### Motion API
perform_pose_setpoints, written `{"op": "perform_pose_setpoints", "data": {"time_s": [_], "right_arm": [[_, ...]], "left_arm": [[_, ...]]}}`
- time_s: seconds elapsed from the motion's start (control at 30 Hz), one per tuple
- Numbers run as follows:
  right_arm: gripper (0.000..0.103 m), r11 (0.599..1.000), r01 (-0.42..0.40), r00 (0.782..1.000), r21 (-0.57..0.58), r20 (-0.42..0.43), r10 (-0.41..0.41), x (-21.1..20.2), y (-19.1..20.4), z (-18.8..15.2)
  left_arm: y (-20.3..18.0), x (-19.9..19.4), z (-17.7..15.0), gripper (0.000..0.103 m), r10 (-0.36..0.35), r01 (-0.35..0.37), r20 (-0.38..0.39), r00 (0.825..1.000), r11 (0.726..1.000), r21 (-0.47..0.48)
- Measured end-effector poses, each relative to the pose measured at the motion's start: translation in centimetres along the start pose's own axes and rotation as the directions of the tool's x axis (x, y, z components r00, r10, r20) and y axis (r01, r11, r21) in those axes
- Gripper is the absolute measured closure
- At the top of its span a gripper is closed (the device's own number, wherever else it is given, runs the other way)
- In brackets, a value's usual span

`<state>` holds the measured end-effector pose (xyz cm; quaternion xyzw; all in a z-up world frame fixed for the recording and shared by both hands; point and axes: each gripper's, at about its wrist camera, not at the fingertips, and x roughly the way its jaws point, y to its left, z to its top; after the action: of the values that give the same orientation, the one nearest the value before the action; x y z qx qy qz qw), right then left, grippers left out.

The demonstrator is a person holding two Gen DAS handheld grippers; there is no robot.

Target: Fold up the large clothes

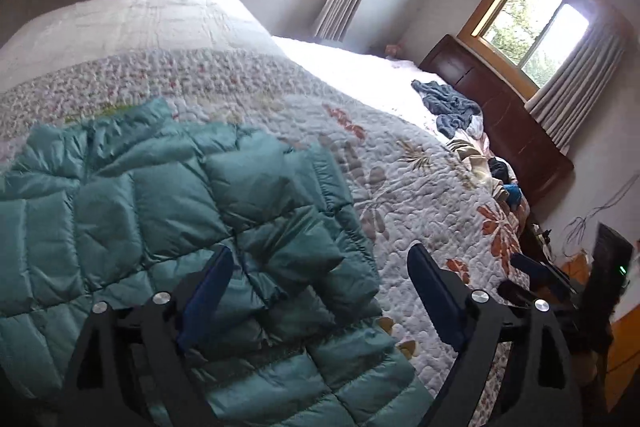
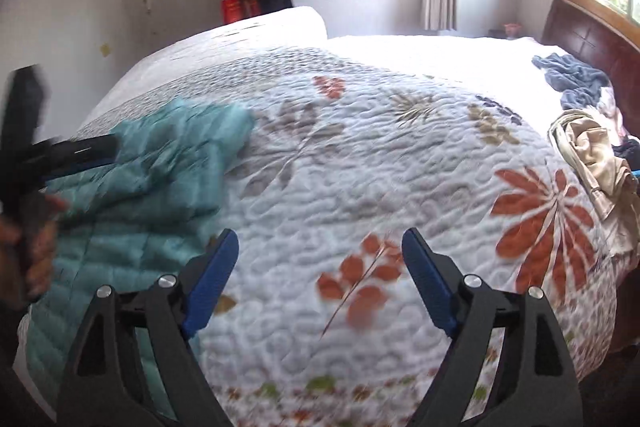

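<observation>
We have the teal puffer jacket [image 1: 168, 227] lying on the near left part of the bed [image 1: 420, 179], on the flowered quilt. It looks partly folded already, layers doubled near us, though we cannot tell which part lies on top.

Left gripper [image 1: 320, 291]: jaws wide, holding nothing, hanging over the jacket's right edge. Its left finger sits above the padding, its right one above bare quilt.

Right gripper [image 2: 318, 279]: jaws wide too, empty, over open quilt to the right of the jacket. In this view the left gripper shows at the far left, blurred, with a hand [image 2: 32, 227] around its handle.

Far right, by the headboard, lies a pile of other clothes [image 2: 576, 79], blue and beige, well apart from the work.

Our judgement of the step: take hold for the next fold.
- Bring the left jaws down on the jacket's right edge and bite through all layers; the shell looks slick and the fill springy, so a shallow pinch may slip.
- Move the right gripper left to a matching point on the same edge.
- Lift both evenly, carry across, then press flat to push the air out.
</observation>
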<state>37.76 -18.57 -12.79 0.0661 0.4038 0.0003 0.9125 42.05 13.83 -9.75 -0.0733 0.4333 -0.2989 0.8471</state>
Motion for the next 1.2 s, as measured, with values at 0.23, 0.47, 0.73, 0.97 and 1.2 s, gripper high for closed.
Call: {"op": "perform_pose_setpoints", "data": {"time_s": [0.23,0.47,0.73,0.97,1.2], "right_arm": [[0.020,0.998,-0.059,0.997,0.035,-0.038,0.060,0.9,0.4,0.8],[0.012,0.994,0.110,0.994,-0.009,0.010,-0.110,2.7,-0.2,-0.4],[0.006,0.994,0.104,0.988,-0.036,-0.114,-0.108,11.7,-1.7,0.7],[0.004,1.000,0.024,0.998,0.008,-0.055,-0.024,8.5,-2.4,0.5],[0.004,0.935,-0.351,0.920,-0.057,-0.206,0.333,-2.2,0.7,-4.2]], "left_arm": [[1.6,-8.4,-0.5,0.004,-0.037,0.040,0.081,0.996,0.999,-0.034],[3.3,-11.5,-5.6,0.004,-0.001,0.007,0.076,0.997,0.997,-0.078],[3.5,-13.3,-8.9,0.004,0.038,-0.027,0.079,0.996,0.990,-0.136],[3.7,-15.8,-10.4,0.004,0.074,-0.049,0.113,0.991,0.976,-0.213],[5.4,-24.1,-19.6,0.004,0.161,-0.147,0.023,0.987,0.944,-0.297]]}}
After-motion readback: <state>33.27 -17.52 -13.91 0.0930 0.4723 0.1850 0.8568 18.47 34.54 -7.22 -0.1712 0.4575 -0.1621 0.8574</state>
